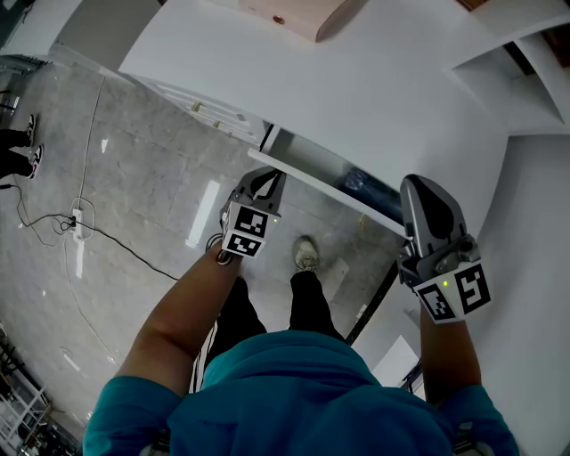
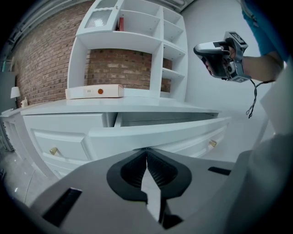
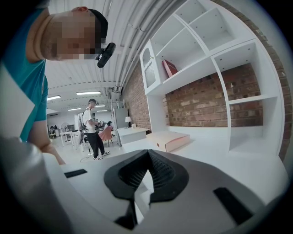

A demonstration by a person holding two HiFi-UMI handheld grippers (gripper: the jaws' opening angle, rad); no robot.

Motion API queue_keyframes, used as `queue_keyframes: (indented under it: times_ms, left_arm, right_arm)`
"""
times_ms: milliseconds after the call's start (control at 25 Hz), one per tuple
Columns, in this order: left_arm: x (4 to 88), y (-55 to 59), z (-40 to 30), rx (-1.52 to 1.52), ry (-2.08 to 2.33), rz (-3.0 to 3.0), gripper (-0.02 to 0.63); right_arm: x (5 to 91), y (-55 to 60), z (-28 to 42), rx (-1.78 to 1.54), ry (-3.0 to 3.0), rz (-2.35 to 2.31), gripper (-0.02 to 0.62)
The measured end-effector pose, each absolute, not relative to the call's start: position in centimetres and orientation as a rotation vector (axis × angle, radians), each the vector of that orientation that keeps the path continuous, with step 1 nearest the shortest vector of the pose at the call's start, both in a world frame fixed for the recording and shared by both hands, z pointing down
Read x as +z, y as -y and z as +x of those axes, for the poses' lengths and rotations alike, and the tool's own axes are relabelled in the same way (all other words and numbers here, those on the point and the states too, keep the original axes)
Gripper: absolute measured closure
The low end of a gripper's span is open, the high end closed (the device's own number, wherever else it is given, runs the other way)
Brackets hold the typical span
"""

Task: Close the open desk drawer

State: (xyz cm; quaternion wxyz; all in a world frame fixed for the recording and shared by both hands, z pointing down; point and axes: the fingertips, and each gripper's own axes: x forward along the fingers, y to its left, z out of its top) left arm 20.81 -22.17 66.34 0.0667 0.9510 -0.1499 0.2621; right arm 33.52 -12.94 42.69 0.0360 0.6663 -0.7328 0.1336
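The white desk (image 1: 356, 80) has one drawer pulled out; its white front (image 1: 329, 191) (image 2: 155, 135) stands away from the desk, and a dark bluish thing (image 1: 365, 185) lies inside. My left gripper (image 1: 270, 175) (image 2: 146, 149) is shut and empty, its tips right at the left part of the drawer front, seemingly touching it. My right gripper (image 1: 420, 184) (image 3: 147, 151) is also shut and empty. It is held higher, to the right of the drawer over the desk top, and shows in the left gripper view (image 2: 219, 55) too.
A flat pinkish box (image 1: 298, 13) (image 2: 94, 92) (image 3: 167, 139) lies on the desk under a white shelf unit (image 2: 137, 45). Closed drawers carry brass knobs (image 2: 53, 150). A power strip with cable (image 1: 78, 223) is on the floor at left. Another person (image 3: 94, 128) stands far off.
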Motion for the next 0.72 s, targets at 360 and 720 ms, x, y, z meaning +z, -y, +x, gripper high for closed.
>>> queue_keyframes:
  times_ms: [360, 720]
  left_arm:
    - [66.4, 23.1, 22.1, 0.782, 0.453, 2.872, 0.589]
    - [66.4, 24.0, 23.3, 0.77, 0.445, 2.878, 0.589]
  right_arm:
    - [43.0, 13.4, 34.2, 0.408, 2.244, 2.053, 0.574]
    - [43.2, 13.9, 34.5, 0.412, 2.243, 2.05, 0.574]
